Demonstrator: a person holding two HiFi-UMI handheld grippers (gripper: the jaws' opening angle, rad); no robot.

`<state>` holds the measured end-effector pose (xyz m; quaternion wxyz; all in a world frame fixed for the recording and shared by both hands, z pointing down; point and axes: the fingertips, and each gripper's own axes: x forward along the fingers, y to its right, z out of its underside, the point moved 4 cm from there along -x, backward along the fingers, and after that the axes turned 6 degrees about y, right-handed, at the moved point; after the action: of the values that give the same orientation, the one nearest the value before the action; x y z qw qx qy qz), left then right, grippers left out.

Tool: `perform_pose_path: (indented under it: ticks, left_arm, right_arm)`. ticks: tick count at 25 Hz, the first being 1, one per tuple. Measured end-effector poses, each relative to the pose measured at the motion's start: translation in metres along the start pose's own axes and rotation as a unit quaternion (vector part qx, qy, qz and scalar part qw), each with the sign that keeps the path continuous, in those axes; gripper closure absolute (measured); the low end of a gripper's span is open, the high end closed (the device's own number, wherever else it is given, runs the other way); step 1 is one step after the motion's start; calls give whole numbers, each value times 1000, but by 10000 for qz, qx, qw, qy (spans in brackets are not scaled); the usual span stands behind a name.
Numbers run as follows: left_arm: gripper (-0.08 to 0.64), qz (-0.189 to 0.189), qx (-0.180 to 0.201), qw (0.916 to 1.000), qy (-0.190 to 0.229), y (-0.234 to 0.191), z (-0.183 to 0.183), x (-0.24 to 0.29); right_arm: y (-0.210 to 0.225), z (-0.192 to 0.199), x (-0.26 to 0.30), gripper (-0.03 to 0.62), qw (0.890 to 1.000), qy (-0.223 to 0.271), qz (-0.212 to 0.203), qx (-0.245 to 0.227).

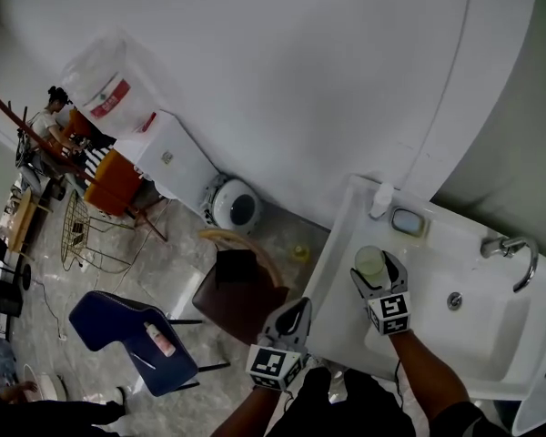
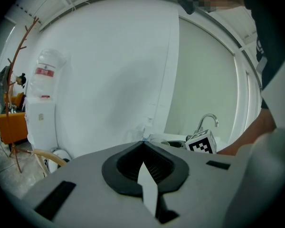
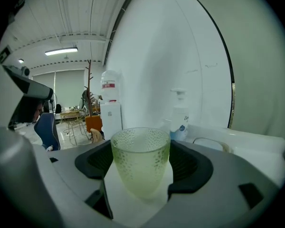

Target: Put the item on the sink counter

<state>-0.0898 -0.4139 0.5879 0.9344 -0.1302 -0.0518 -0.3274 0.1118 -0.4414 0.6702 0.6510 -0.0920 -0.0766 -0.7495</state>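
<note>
Right gripper (image 1: 375, 271): pinching upright green dimpled cup (image 3: 141, 160) on white sink counter (image 1: 344, 244). Left gripper (image 2: 143, 145): jaws pressed together, empty, beside counter.

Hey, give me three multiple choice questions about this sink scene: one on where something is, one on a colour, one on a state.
1. Where is the cup?
A. on the floor
B. between the right gripper's fingers
C. on the blue chair

2. What colour is the cup?
A. red
B. pale green
C. black

3. How are the left gripper's fingers?
A. wide apart
B. clamped on a towel
C. closed together, empty

Answers:
1 B, the fingers press its sides over the sink counter.
2 B, its dimpled glass looks pale green.
3 C, the tips meet with nothing between.
</note>
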Motion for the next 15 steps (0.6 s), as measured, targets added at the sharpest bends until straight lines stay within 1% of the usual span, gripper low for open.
perform_pose_path:
  ticks: [5,8,10,12,15]
  left_arm:
    - [548,36,-7,10000,-60,3,1,4]
    - [548,54,25,10000,-24,6,-1,6]
    - [548,59,30,10000,-12,7,-2,7]
    - [548,67,21,10000,5,10,-2,6]
    - [548,113,34,9999,15,16,-4,6]
  right_arm:
    - [3,5,-4,209,9999,69,42,90]
    - [4,8,-7,203,9998,74,-22,170]
    - [4,7,-10,177,9997,61,-91,206]
    - [3,4,-17,152,9996,84,-124,253]
    - [0,-15,-36,149,9991,290,-130,277]
